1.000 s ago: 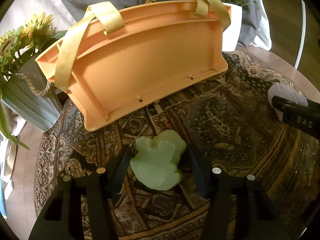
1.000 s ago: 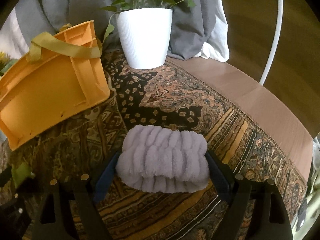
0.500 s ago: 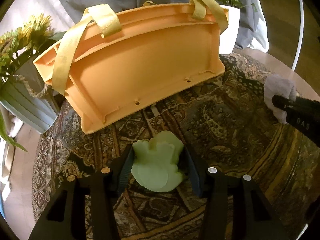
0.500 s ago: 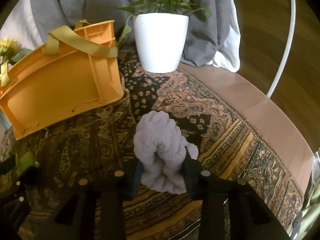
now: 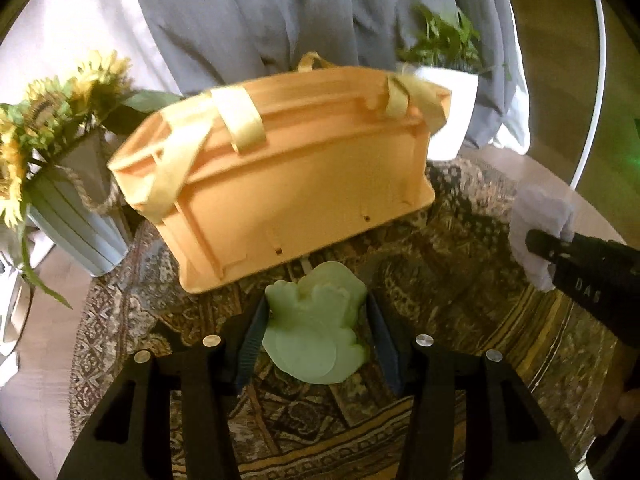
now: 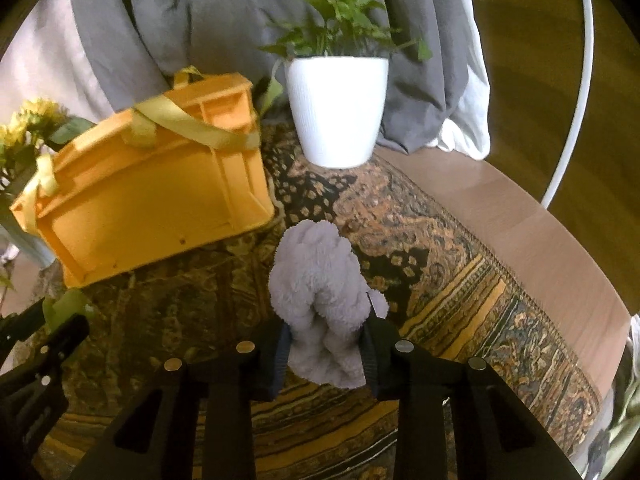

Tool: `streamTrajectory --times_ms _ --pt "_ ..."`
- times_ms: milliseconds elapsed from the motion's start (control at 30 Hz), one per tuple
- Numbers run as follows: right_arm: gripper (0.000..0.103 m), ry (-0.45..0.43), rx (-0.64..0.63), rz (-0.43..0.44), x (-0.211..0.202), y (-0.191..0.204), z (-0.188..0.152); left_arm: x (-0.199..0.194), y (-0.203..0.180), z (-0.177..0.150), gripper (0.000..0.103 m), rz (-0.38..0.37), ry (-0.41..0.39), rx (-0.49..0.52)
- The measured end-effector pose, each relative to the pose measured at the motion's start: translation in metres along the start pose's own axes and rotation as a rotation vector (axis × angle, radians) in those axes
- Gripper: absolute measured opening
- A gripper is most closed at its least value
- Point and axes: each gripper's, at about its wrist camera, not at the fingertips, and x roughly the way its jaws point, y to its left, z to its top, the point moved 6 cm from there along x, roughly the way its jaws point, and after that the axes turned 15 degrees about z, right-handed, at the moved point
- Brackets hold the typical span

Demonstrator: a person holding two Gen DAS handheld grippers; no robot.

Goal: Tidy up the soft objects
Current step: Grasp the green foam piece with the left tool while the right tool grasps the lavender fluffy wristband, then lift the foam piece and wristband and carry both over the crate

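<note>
My left gripper (image 5: 316,320) is shut on a pale green soft toy (image 5: 316,332) and holds it above the patterned cloth, just in front of the orange basket (image 5: 280,192) with yellow straps. My right gripper (image 6: 324,340) is shut on a fluffy lilac plush (image 6: 320,300), squeezed narrow and lifted off the cloth, to the right of the orange basket (image 6: 148,204). In the left wrist view the right gripper and its lilac plush (image 5: 540,224) show at the right edge. In the right wrist view the left gripper with the green toy (image 6: 64,308) shows at the left edge.
A white pot (image 6: 336,112) with a green plant stands behind the basket on the right. A grey pot (image 5: 72,216) of sunflowers stands at the left. The round table (image 6: 520,216) carries a patterned cloth (image 6: 440,256). Grey fabric (image 5: 280,20) hangs behind.
Both grippers closed on their soft objects and lifted them. The lilac plush went from wide and flat to squeezed upright. The basket now looks lower in both views.
</note>
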Motion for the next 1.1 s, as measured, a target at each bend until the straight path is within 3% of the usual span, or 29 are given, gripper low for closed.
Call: streamTrajectory --times_ms 1100 --pt "0.032 -0.279 -0.158 0.230 -0.078 0.080 0.111 -0.095 0.071 0.098 0.050 0.129 -0.321 -0.179"
